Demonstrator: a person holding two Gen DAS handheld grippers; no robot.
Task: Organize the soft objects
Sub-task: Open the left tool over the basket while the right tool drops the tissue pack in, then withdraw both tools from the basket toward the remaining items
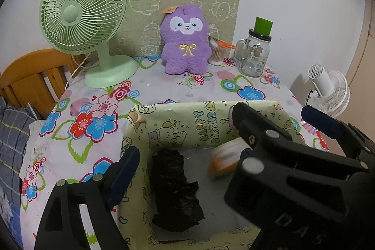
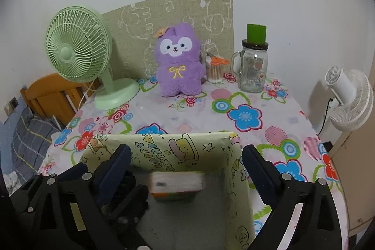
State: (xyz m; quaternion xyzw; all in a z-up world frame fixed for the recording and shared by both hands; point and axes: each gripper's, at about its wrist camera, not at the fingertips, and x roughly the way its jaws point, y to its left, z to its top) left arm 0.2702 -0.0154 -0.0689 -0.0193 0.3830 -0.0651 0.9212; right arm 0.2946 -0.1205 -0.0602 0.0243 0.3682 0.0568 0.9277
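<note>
Both over the paper-lined box [image 2: 212, 149]. Right gripper [image 2: 185, 162] spread wide, empty; blurred tissue pack [image 2: 177, 183] sits inside the box between its fingers, untouched. Left gripper [image 1: 218, 132] wide open, empty. Black plastic bag roll [image 1: 175, 189] on the box floor. Purple plush [image 2: 178, 62] behind the box, well apart.

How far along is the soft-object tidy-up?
Roughly two items in. Done: a black plastic bag and an orange-and-white pack are in the box; the pack looks blurred, possibly just dropped. In hand: nothing; the right hand-held gripper and left hand-held gripper are both open over the box. Left: the purple plush toy sits by the wall.
</note>
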